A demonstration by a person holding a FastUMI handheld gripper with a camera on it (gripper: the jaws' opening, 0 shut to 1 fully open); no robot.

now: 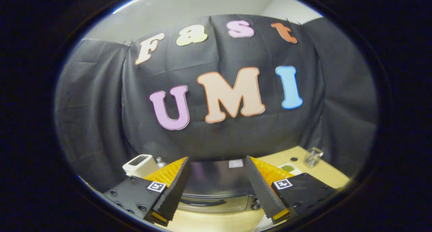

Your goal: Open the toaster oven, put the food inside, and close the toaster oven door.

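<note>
Claw [216, 191] nearest, its two fingers [172, 191] spread wide, nothing between them but open air; it is held above the table [216, 222], looking out level over the oven top.

Just ahead and below, seen through the gap between the fingers: toaster oven [216, 183], dark glossy top, a small pale sticker [235, 163] near its back edge; its front face sits low between the fingertips; door handle [202, 202] a dark curved bar across that face; door appears closed, though only the upper strip of it shows; a knob [254, 202] at the right end of the face, partly hidden by the right finger.

Left of the oven, beyond the left finger: white appliance [137, 164] with a dark vent grille on top; small metal knob-like piece [159, 162] just beside it.

Right of the oven, beyond the right finger: white tray [287, 168] holding something green, too small to identify; farther right, a clear glass container [313, 156] stands on the tan table; a small dark round spot [294, 159] near it.

Farthest: black cloth wall [101, 107] of the booth; pale room wall [202, 5] above.
</note>
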